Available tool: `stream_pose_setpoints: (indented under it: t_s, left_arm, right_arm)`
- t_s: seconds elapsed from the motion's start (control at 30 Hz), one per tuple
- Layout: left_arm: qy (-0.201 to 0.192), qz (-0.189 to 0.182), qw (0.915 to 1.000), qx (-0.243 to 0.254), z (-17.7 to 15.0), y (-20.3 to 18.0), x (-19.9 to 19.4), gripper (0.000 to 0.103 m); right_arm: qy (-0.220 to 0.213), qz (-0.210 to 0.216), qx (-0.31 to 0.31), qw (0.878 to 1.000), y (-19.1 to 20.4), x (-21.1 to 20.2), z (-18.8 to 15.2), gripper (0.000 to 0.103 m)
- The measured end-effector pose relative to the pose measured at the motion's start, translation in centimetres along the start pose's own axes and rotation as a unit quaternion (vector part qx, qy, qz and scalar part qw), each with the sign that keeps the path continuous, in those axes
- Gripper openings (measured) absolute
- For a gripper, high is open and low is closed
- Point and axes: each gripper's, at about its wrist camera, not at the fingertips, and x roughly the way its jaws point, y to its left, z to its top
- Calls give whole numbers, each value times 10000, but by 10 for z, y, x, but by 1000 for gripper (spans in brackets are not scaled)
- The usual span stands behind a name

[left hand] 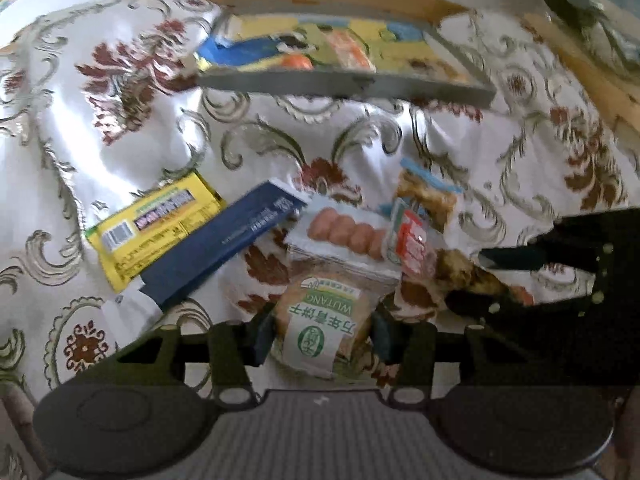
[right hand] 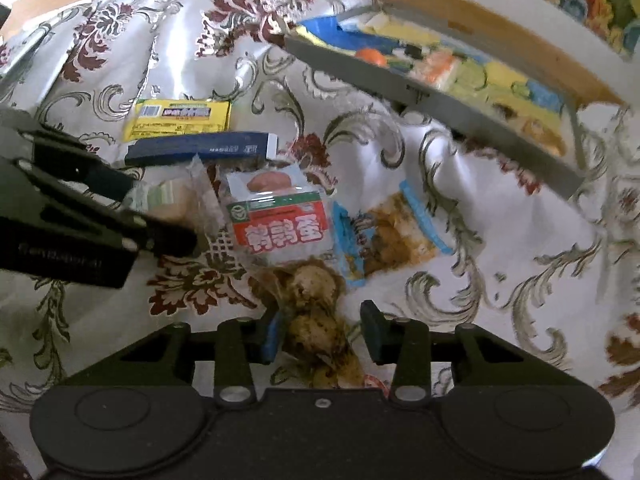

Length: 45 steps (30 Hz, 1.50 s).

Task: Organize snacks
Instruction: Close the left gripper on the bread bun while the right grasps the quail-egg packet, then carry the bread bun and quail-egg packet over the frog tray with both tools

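Floral tablecloth [left hand: 120,120] covers the table. Grey tray [left hand: 348,86] at the far edge, already filled with mixed snack packets. Loose snacks lie clustered on the cloth nearer the grippers: navy bar [left hand: 224,240] overlapping yellow packet [left hand: 156,224]; red-label egg pack [right hand: 280,216] beside blue-trimmed packet [right hand: 384,236]. Left gripper [left hand: 320,330]: fingers apart, straddling the green-label biscuit pack [left hand: 324,316]. Right gripper [right hand: 320,336]: fingers apart around a clear packet of brown pieces [right hand: 316,312], not clamped.
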Motion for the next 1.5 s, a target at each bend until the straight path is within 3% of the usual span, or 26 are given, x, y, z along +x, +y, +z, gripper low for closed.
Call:
stream_pose_setpoints:
  t_s: [0.23,0.5,0.77,1.0,1.23,1.5]
  left_arm:
    - [-618,67,9978,-242,6,4,-18,53]
    - [-873,161,9954,-372,25,6,-22,53]
    - [-1146,188,9921,-481,88,3,-14,53]
    - [-1302,125,9907,-382,152,-23,13,53]
    - [-1339,98,9899,-452,205,-48,50,53]
    - [-1172,127,9923,-367,236,-76,90,53]
  right_arm:
    - [-549,-310,47,9980,-3,-20,4,41]
    - [-1112,-708,108,9912,-12,-32,12,41]
    - [-1819,-1258,453,9742,-53,-34,35,41]
    - [-2444,-1562,1136,9503,-114,-20,61,41]
    - [-2945,-1349,2090,9227,-179,5,79,42]
    - [-2650,-807,3019,9122,-225,35,81,42]
